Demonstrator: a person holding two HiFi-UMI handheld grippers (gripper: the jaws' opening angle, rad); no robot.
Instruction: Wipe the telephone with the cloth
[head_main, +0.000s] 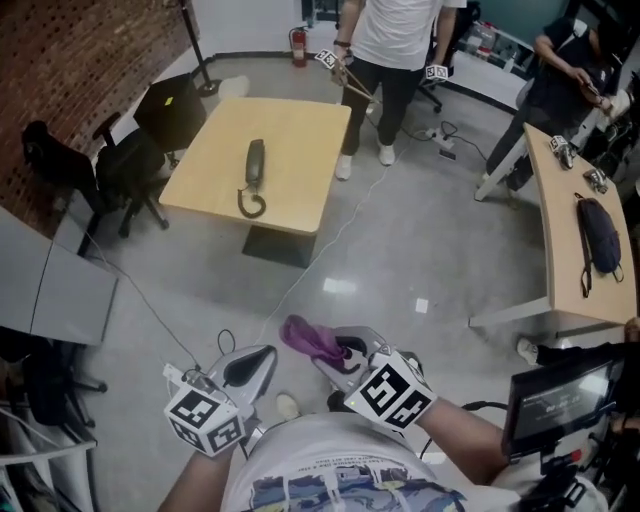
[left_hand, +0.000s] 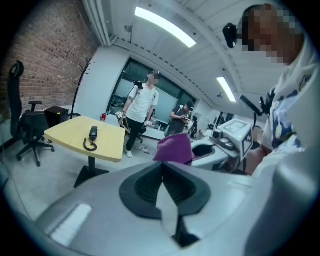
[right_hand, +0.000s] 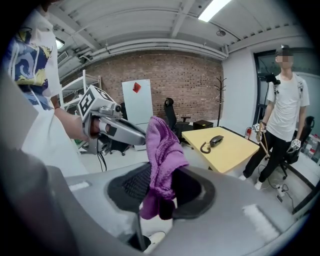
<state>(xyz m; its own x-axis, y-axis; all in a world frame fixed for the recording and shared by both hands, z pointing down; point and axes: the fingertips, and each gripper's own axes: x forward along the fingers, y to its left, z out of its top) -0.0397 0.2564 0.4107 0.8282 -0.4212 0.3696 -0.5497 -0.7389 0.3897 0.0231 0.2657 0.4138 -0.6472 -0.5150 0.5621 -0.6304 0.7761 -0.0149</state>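
Note:
A dark telephone handset with a coiled cord lies on a yellow table far ahead; the left gripper view shows the telephone small at the left, and the telephone lies right of centre in the right gripper view. My right gripper is shut on a purple cloth, which hangs bunched between its jaws; the cloth fills the middle of its own view. My left gripper is shut and holds nothing, just left of the cloth. Both are near my body, well short of the table.
Black office chairs stand left of the table by a brick wall. A person in a white shirt stands behind the table, another at the right by a second desk. A cable runs across the grey floor.

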